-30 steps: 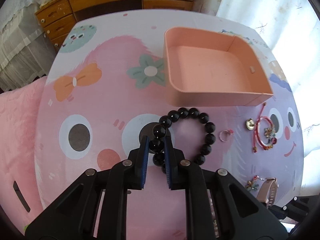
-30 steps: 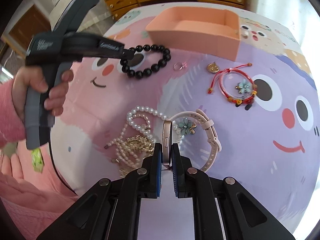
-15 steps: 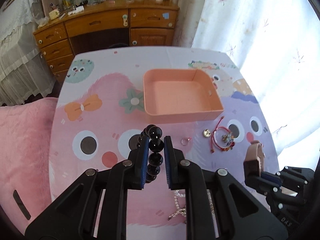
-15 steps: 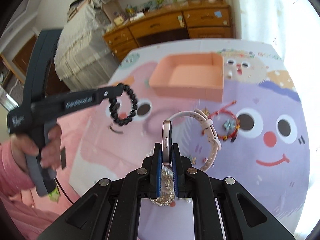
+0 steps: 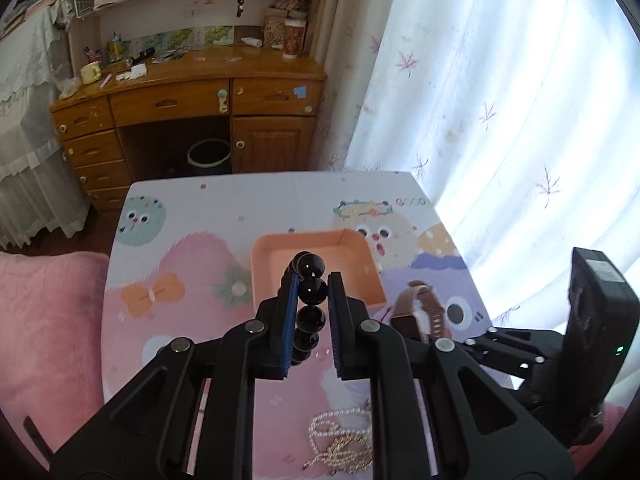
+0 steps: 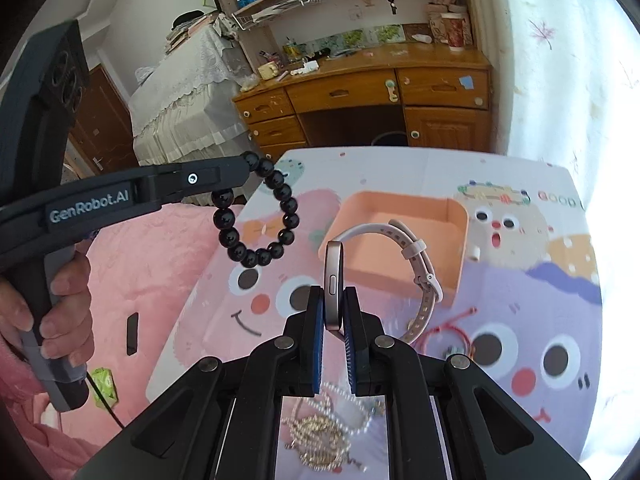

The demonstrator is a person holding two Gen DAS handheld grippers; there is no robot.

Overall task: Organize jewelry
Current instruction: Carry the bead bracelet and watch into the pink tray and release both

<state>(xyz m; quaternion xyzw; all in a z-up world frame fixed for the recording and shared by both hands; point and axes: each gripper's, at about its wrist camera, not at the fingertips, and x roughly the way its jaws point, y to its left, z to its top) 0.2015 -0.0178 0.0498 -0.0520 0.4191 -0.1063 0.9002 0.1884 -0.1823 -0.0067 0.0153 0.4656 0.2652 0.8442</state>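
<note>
Watch edge-up in right gripper fingers – strap looping right

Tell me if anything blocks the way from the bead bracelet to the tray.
Nothing visible does. The bead bracelet hangs from the left tool above the table, and the tray ahead looks empty and uncovered.

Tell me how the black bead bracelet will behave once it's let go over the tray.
The black bead bracelet hangs as a loose loop from the left gripper, so it is probably floppy and will swing. Its round, glossy beads may roll or bounce inside the peach tray.
</note>
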